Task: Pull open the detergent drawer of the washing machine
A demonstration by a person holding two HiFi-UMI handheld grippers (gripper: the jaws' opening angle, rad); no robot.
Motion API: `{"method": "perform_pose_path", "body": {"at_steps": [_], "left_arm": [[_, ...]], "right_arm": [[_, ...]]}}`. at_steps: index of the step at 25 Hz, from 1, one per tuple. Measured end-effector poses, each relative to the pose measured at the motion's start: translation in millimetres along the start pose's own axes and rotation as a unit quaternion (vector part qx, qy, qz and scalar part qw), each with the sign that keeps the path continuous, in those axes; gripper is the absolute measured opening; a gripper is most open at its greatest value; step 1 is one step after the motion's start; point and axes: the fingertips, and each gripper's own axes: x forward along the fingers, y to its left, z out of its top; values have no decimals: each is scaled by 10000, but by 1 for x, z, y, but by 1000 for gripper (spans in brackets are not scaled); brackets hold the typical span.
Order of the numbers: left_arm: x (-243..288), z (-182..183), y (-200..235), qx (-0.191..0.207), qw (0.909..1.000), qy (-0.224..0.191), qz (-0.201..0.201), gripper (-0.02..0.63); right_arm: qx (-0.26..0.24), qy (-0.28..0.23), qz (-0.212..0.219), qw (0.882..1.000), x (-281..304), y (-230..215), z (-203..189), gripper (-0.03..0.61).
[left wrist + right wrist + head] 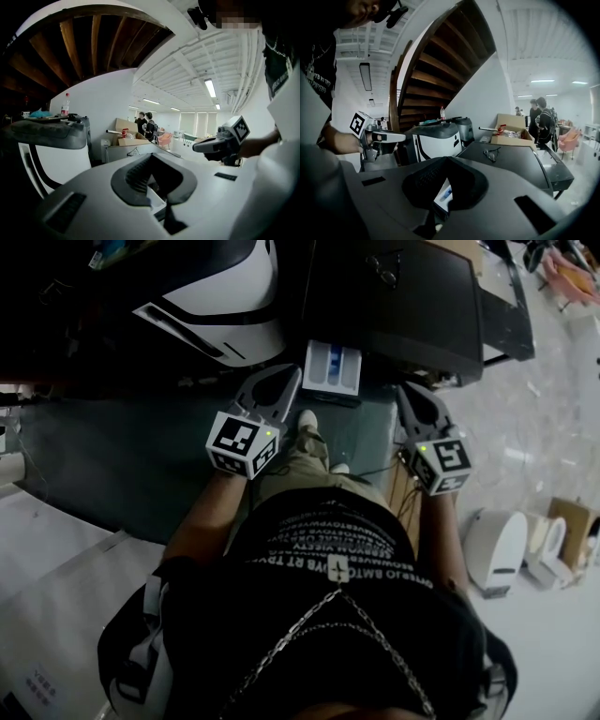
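Detergent drawer [333,369] stands open from dark washing machine [412,306]; left gripper [289,374] just beside it, right gripper [406,390] near.

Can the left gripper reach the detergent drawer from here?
Probably yes: the drawer stands pulled out just beyond the left gripper, whose jaws are shut, with nothing between them.

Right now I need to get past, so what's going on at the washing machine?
A person stands at the washing machine with a gripper in each hand. The left gripper and the right gripper are both shut and empty, held in the air on the person's side of the machine. The detergent drawer stands pulled out, white and blue inside. Neither gripper touches it.
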Motion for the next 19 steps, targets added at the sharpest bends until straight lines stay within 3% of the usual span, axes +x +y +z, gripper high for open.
{"method": "perform_pose_path", "body": {"at_steps": [9,19], "left_arm": [[-31,39,-7,32,9993,-221,302,3],[-37,70,-33,21,9989,-445,146,3]], "right_arm": [[-162,-319,62,9993,-30,10,31,2],[-269,-513,119,9983,-48,19,57,2]]}}
